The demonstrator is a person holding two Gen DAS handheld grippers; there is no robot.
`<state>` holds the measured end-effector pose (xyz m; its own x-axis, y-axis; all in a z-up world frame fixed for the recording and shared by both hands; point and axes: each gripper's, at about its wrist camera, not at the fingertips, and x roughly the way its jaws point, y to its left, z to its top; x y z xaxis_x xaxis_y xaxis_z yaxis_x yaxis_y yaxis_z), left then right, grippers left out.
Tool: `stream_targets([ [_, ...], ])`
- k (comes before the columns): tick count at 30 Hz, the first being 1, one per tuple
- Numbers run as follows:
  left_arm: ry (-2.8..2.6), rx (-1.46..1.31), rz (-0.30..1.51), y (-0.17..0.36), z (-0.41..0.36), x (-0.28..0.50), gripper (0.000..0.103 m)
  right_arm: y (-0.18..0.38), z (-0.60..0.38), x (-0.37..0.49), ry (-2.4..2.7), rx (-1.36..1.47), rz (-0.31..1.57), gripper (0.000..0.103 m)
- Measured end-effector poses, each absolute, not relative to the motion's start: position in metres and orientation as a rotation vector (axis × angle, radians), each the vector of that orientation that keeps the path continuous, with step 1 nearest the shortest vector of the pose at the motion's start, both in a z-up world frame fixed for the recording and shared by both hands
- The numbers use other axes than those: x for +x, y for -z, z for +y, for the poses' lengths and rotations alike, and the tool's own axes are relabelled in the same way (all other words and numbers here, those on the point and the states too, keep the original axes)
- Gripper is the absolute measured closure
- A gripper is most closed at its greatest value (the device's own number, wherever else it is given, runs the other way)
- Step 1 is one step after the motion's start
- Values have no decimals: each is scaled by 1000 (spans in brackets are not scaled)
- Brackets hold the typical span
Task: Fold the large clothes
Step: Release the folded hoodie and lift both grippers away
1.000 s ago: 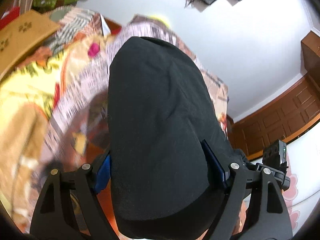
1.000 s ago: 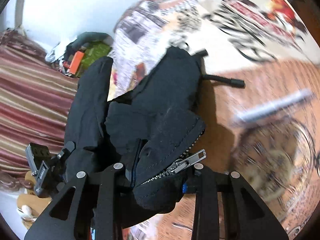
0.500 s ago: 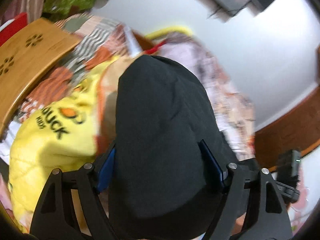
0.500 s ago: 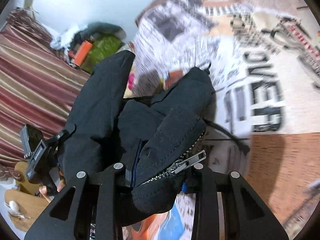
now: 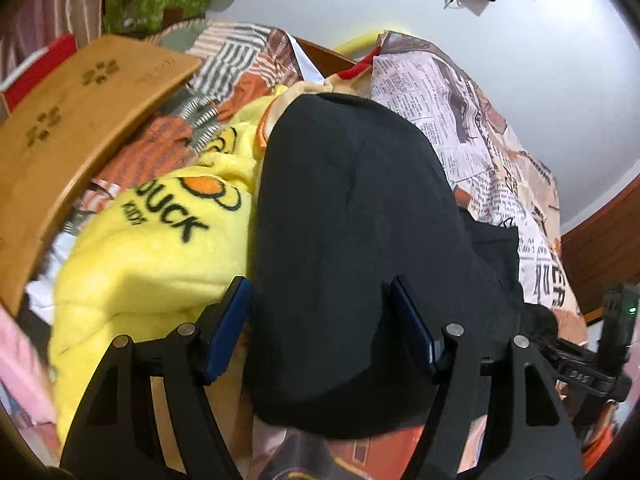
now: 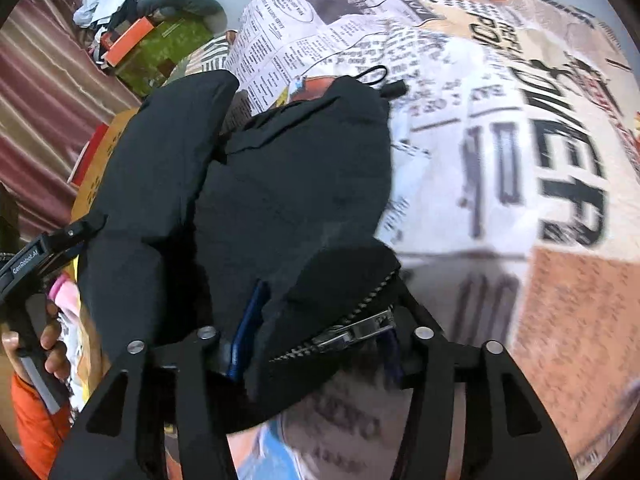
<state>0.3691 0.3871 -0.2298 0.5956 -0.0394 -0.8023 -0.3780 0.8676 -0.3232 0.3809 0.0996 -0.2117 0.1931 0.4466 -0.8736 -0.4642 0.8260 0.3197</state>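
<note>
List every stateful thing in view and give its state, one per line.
Left tongs: shut on the black jacket.
Right tongs: shut on the jacket's zipper edge.
Black jacket: bunched, held at both ends over the bedsheet.
Zipper: unzipped here, puller lying flat.
Yellow blanket: crumpled.

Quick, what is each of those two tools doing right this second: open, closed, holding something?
Left tool: closed on a thick bunch of the black jacket.
Right tool: closed on the black jacket's zipper edge.
</note>
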Motion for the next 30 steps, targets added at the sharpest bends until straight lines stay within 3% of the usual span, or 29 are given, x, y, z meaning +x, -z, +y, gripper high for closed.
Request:
stream_targets([
  [5,-223,-406,899,204,364,346,32,190,85,362,-625,-31,1177,54],
  [11,-201,-363,817,153,335,308,32,132,74,332,-623,-45,1000,54],
  [21,-183,-230,528,39,267,210,32,13,41,243,-679,-11,606,54],
  [30,-178,-122,235,-33,193,108,32,-41,4,155,-715,50,330,54],
])
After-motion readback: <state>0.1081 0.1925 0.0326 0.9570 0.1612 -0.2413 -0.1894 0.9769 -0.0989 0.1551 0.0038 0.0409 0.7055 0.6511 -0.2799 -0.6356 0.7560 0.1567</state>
